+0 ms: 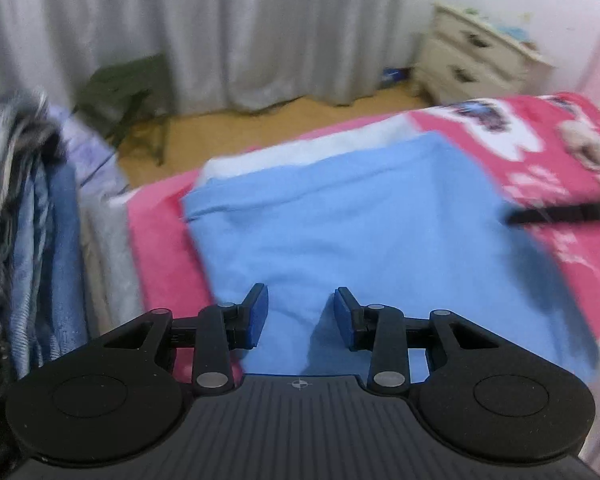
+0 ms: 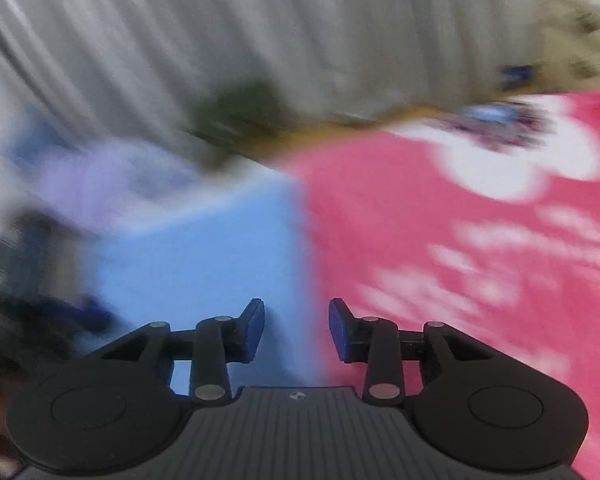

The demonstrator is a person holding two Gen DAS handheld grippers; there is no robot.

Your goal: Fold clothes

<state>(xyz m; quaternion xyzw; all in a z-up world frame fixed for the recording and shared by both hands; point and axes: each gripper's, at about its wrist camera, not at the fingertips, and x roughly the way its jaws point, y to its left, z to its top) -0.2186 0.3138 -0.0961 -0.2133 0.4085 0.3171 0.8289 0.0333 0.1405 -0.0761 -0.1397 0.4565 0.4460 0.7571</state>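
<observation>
Squaring the shirt [image 1: 340, 216] on the blanket [image 2: 420, 216], we should pinch both near corners evenly; left gripper [image 1: 300, 316] and right gripper [image 2: 296, 328] gape empty.

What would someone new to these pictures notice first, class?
A light blue cotton garment lies spread on a bright pink blanket with white patterns. The left hand-held gripper hangs open above the garment. Behind, pale grey pleated curtains reach the floor.

A pink patterned bedspread [image 1: 540, 184] covers the bed; beyond it stand grey curtains [image 1: 220, 32], a cream chest of drawers [image 1: 476, 60] and a green folding stool [image 1: 128, 92] on the wooden floor [image 1: 228, 136]
</observation>
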